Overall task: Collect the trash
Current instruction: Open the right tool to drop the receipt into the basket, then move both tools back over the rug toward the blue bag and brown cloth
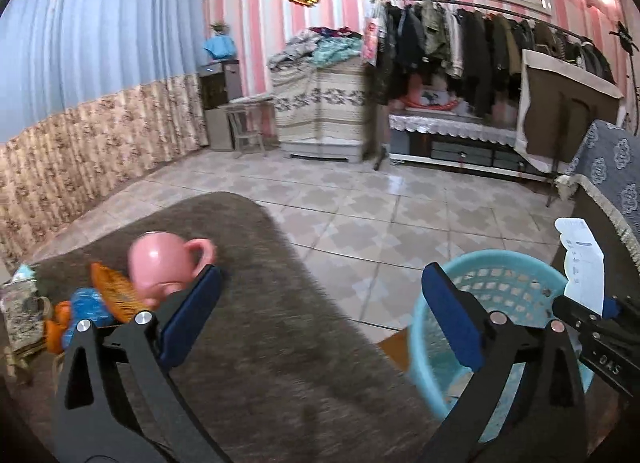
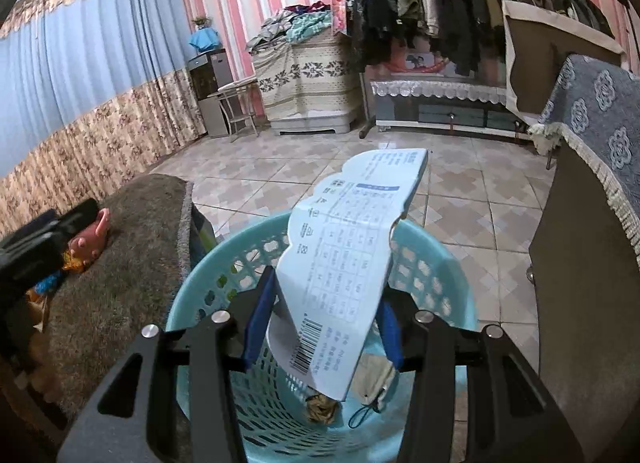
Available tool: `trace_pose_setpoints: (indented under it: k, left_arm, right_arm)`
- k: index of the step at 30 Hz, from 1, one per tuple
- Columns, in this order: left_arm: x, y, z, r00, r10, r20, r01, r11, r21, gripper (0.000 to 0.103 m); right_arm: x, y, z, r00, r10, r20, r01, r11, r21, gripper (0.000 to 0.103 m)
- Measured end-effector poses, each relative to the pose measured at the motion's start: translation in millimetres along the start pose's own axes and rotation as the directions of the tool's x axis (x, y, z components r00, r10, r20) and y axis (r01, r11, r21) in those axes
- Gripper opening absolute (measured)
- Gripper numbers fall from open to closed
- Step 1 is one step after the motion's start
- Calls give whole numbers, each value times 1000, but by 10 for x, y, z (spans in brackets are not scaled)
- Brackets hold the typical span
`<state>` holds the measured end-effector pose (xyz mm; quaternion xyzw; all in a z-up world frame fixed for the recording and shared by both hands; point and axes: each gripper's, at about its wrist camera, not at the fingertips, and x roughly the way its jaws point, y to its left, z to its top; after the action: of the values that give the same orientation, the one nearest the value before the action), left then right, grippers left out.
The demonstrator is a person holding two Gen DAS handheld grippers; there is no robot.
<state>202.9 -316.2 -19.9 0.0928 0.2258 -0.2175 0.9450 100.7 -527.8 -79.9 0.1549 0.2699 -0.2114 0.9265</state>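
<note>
We're holding the right gripper [image 2: 324,327] over the basket [image 2: 224,275], its blue pads [image 2: 258,323] pinching a pale blue paper pack [image 2: 344,263] w/ printed tables and a barcode. The pack is sticking up and away from us, bent, its lower end hanging just inside the basket's mouth. In the left wrist view the same pack [image 1: 582,263] is showing at far right, above the basket [image 1: 448,275], held by the right gripper [image 1: 592,311].

Down in the basket, near the bottom, a crumpled brownish wad [image 2: 320,409] is lying beside a beige bit w/ a dark cord [image 2: 370,409]; can't tell what those are exactly.

We're keeping the left gripper [image 1: 320,315] spread wide, nothing btwn its pads [image 1: 192,315], hovering over the brown rug-covered table [image 1: 280,343]. The basket is sitting on the floor just right of that table's edge.

On the table's left side, a pink mug [image 1: 160,267] is lying on its side, handle pointing right. Touching it at near left: an orange mesh piece [image 1: 114,295], then a blue wrapper [image 1: 88,307] and sth orange [image 1: 54,327] at the edge. The left pad is just beside the mug, not touching as far as we're seeing.

Far across the tiled floor [image 1: 360,199]: a clothes rack [image 1: 480,47] at right, curtains [image 1: 92,63] at left.
</note>
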Motion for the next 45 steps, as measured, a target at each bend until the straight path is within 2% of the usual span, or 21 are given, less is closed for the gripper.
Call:
trace_pose_setpoints:
  k: [3, 5, 7, 8, 17, 25, 32, 45]
  left_arm:
    - [-121, 166, -24, 1000, 27, 13, -26, 1000, -16, 97]
    - [-172, 260, -37, 999, 30, 12, -30, 999, -29, 97]
    - [-225, 340, -41, 999, 40, 12, -39, 999, -36, 97]
    - [-252, 376, -39, 999, 47, 15, -47, 998, -40, 97]
    - [-424, 596, -70, 995, 90, 31, -88, 993, -74, 97]
    - [-690, 873, -98, 986, 155, 59, -148, 983, -105, 98]
    - [-974, 1224, -195, 968, 239, 80, -229, 966, -120, 98]
    - [-1403, 2085, -577, 927, 375, 27, -362, 909, -206, 98]
  right_arm:
    - [40, 92, -13, 1000, 0, -1, 0, 1000, -9, 48]
    - [50, 144, -25, 1000, -8, -3, 8, 1000, -22, 58]
    - [26, 172, -24, 1000, -15, 5, 15, 999, -31, 73]
    - [11, 173, -22, 1000, -19, 8, 19, 999, -34, 75]
    - [-129, 164, 33, 998, -35, 54, 36, 999, -20, 90]
    - [-264, 424, 82, 996, 27, 90, -20, 997, -80, 94]
    - [-319, 774, 54, 991, 100, 93, -86, 985, -148, 96]
    - [-409, 1559, -110, 977, 198, 76, -170, 944, -283, 96]
